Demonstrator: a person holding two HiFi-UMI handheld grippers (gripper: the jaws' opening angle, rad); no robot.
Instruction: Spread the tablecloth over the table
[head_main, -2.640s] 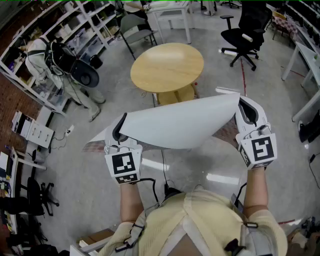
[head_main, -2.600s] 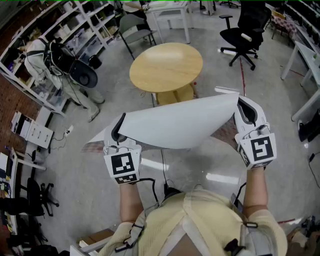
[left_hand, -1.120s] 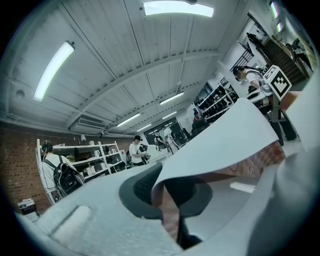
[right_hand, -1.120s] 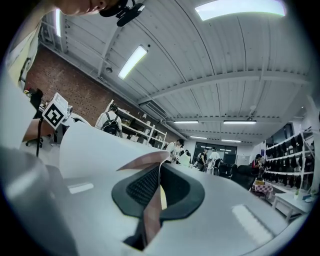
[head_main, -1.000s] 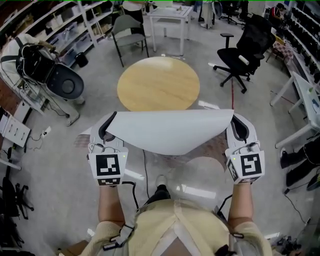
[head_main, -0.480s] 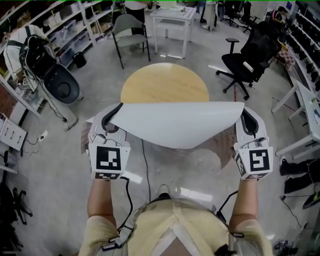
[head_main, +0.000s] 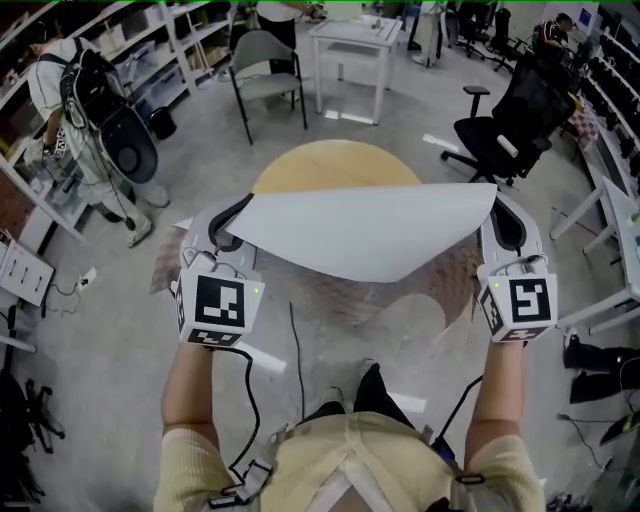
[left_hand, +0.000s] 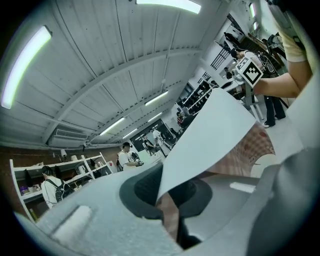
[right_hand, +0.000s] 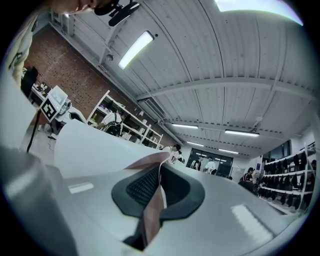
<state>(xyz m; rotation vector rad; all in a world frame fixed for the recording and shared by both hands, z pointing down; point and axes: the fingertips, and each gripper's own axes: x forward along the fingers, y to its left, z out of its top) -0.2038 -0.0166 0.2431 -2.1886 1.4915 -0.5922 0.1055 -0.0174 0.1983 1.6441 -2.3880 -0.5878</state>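
Right now the tablecloth (head_main: 360, 235) is up in the air, pulled wide between the two grippers. It hangs just in front of the round wooden worktop (head_main: 330, 165) and hides the worktop's near edge in the head view. None of it seems to lie on the worktop yet.

The left gripper (head_main: 222, 228) is squeezed tight on the left corner of the cloth. The right gripper (head_main: 502, 225) is squeezed tight on the right corner (each gripper view shows the thin cloth pinched between the dark pads). The white side faces up. A red checked side shows underneath, where the middle sags down.

So what could go wrong? I think a few things.

Each gripper only has a little bit of corner. A fast flick could pull a corner out, and then that side would drop to the floor.

The saggy middle hangs low. It could catch on the near rim of the worktop and bunch up there instead of sliding across.

If one hand goes farther than the other, the cloth would land crooked, with one side hanging much lower.

Also, a black cable (head_main: 296, 350) lies on the floor near the person's feet. A step forward could snag on it.
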